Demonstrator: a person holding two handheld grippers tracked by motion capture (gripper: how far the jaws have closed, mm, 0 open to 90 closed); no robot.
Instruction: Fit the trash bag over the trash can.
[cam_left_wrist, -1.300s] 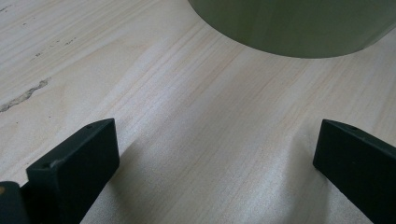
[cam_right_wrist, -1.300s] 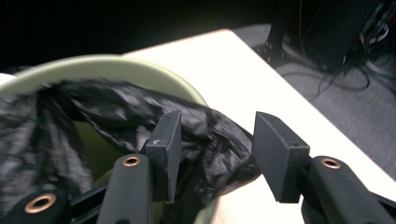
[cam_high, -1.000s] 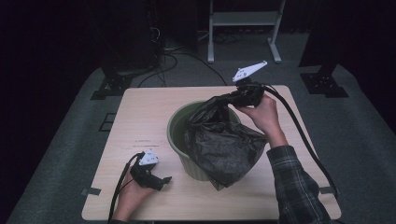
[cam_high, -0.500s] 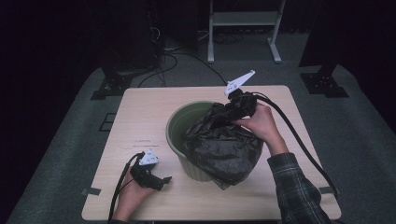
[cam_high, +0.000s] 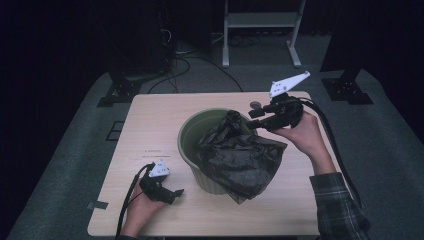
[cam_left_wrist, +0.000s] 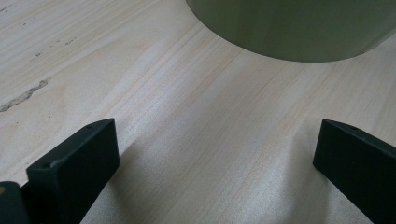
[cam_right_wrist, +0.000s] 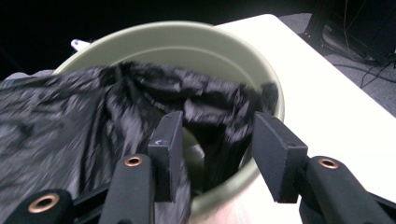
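A green bucket (cam_high: 200, 150) stands near the middle of the wooden bench (cam_high: 150, 130), a little toward its right half, and a black plastic bag (cam_high: 240, 155) is draped over it: part of the bag sags into the bucket's mouth, and the rest spills over the rim on the side nearest the person and hangs down the outer wall toward the front edge of the bench. The right gripper (cam_high: 254, 121) is held above the bench by the bucket's far right rim, pointing in toward the bucket, with the person's right hand (cam_high: 300, 132) around its body. Its jaws have just been opening and now stand apart; in the right gripper view the bucket's rim and a crumpled fold of the bag (cam_right_wrist: 140, 107) lie in the gap between them, and the pads are not pressing on the plastic, so the bag is let go. The left gripper (cam_high: 177, 192) rests low near the front left corner of the bench, in the person's left hand (cam_high: 145, 205), well apart from the bag. In the left gripper view its jaws are spread wide over bare wood with nothing between them, and the bucket's (cam_left_wrist: 299, 28) wall rises just ahead.
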